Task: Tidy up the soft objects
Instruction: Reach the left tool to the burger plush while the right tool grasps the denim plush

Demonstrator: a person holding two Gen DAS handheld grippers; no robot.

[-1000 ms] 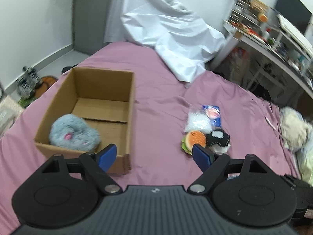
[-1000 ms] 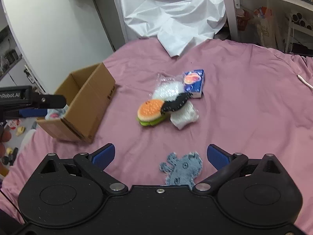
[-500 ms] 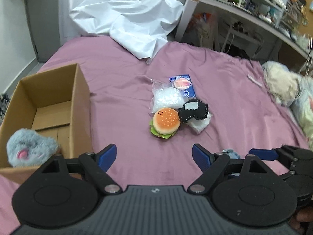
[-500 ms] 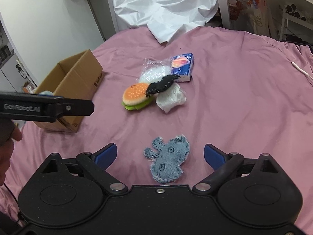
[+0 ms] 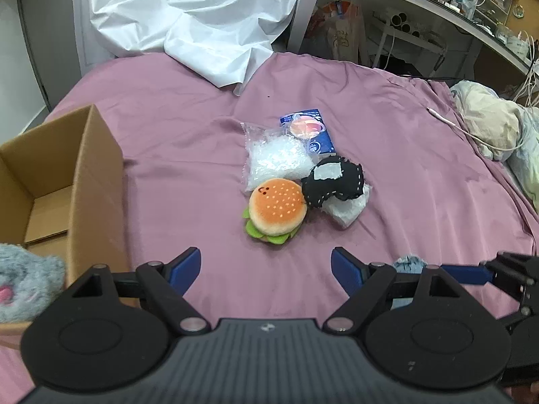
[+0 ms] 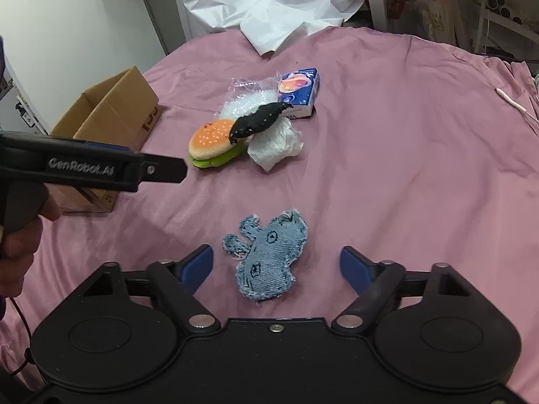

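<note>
A plush burger (image 5: 277, 211) (image 6: 212, 142) lies on the pink bed beside a black stitched plush (image 5: 333, 181) (image 6: 257, 122), a clear plastic bag (image 5: 274, 160), a white wad (image 6: 275, 146) and a blue tissue pack (image 5: 309, 131) (image 6: 299, 92). My left gripper (image 5: 266, 266) is open and empty, just short of the burger. A denim plush (image 6: 267, 256) lies between the fingers of my right gripper (image 6: 276, 264), which is open. A cardboard box (image 5: 64, 181) (image 6: 111, 118) at the left holds a grey fluffy plush (image 5: 23, 286).
A white sheet (image 5: 188, 23) is heaped at the far end of the bed. A desk and shelves (image 5: 421, 10) stand beyond the bed at the right. Bedding (image 5: 498, 131) lies at the right edge. The left gripper's body (image 6: 84, 168) crosses the right wrist view.
My left gripper swung right from the box to face the burger pile and came closer. My right gripper moved forward, so the denim plush now lies between its fingers.
</note>
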